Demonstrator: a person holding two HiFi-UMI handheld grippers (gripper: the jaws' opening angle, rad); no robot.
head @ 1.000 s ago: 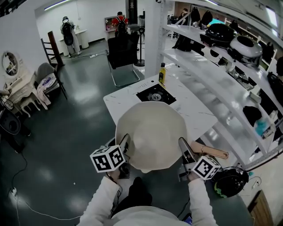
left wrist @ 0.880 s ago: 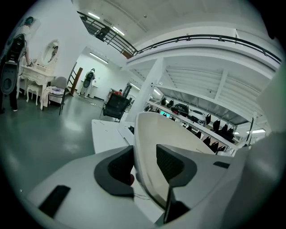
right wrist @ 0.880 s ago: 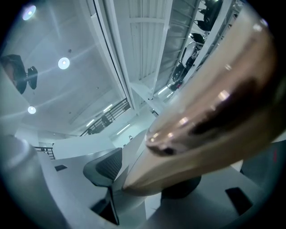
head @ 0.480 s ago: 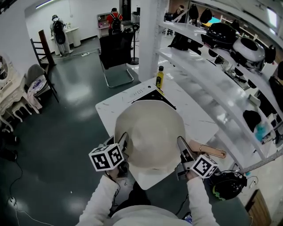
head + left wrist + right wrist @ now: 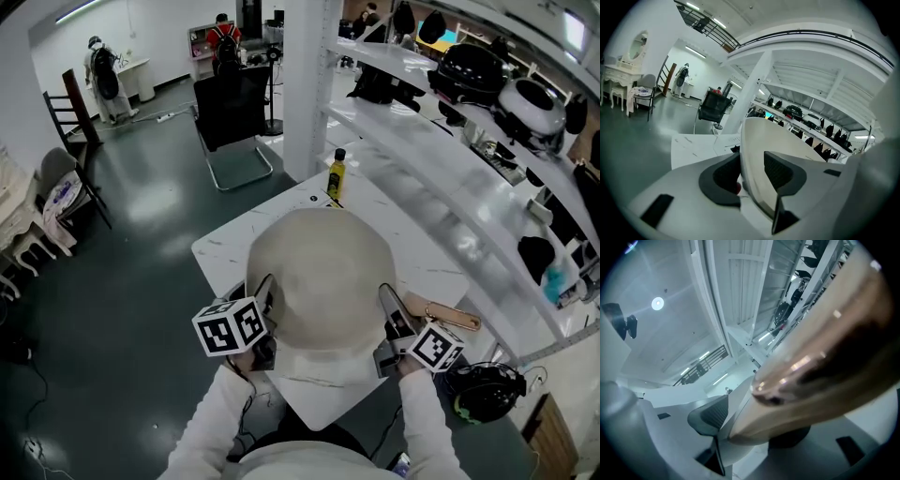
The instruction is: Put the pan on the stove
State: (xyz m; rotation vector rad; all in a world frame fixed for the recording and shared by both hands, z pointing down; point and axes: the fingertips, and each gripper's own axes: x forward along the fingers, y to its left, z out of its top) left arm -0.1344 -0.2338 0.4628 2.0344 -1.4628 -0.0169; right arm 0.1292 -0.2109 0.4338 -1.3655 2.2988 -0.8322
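Observation:
A large cream pan [image 5: 323, 281] hangs bottom-up-looking over the white table [image 5: 225, 248], held between both grippers. My left gripper [image 5: 266, 309] is shut on its left rim; in the left gripper view the rim [image 5: 757, 150] runs between the two pads. My right gripper [image 5: 388, 317] is shut on the right side where the copper-coloured handle [image 5: 452, 317] starts. That handle [image 5: 820, 352] fills the right gripper view. The pan hides nearly all of the stove; only a dark corner of it [image 5: 330, 200] shows by the bottle.
A yellow bottle [image 5: 335, 174] stands at the table's far edge beyond the pan. White shelves [image 5: 441, 178] with helmets and appliances run along the right. A white pillar [image 5: 305, 84] and a black chair [image 5: 230, 117] stand behind the table. A black headset [image 5: 483, 389] lies low right.
Both grippers have carried the pan forward over the table. The black stove, in full sight a second ago, is now covered by the pan.

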